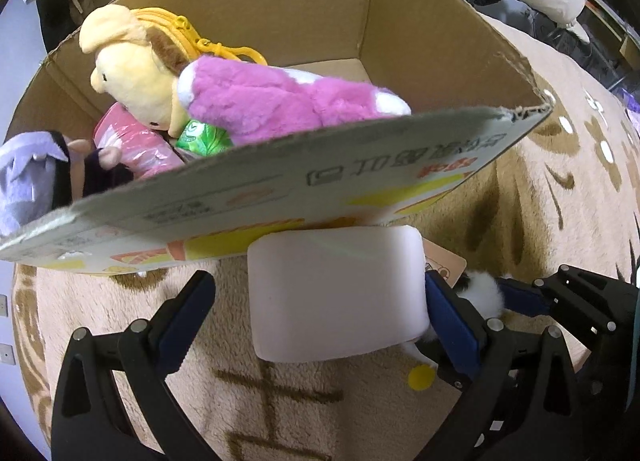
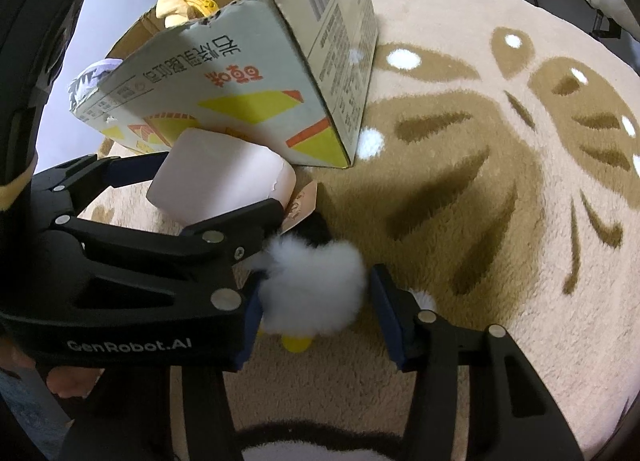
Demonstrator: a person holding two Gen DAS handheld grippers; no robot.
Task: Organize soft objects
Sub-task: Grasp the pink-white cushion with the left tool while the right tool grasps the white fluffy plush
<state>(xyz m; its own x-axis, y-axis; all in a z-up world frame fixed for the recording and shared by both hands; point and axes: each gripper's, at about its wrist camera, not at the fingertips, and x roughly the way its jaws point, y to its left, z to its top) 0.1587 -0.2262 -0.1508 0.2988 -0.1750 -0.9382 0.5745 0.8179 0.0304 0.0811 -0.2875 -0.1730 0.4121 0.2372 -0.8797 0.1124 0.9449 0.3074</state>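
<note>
**Two claws low on the rug, each around a soft thing**

Two grippers sit side by side on the beige patterned rug point(image 2: 460, 189), just in front of the printed wall of the cardboard box point(image 1: 280, 185).

The left gripper point(image 1: 320, 301) is spread wide. A pale pink foam block point(image 1: 336, 293) lies between its fingers: the blue pad of its right finger point(image 1: 452, 321) is against the block's right side, while its left finger point(image 1: 188, 309) stands apart from the block with bare rug showing between. The block's far edge reaches under the box's leaning front wall.

The right gripper point(image 2: 316, 301) is also opened wide, around a fluffy white plush point(image 2: 316, 293). Its left pad point(image 2: 250, 321) touches the fur; whether the right pad point(image 2: 386, 309) presses the fur or only meets it, the right wrist view does not settle. A yellow foot point(image 2: 296, 343) pokes out on the near side of the plush, and a tan paper tag point(image 2: 302, 201) lies just beyond it, beside the foam block.

Ahead of the left claw, inside the box, lie a pink plush point(image 1: 280, 101), a yellow plush doll point(image 1: 132, 69), a green packet point(image 1: 204, 137), a pink wrapped roll point(image 1: 136, 145) and, to the far left, a lilac plush point(image 1: 28, 177).
</note>
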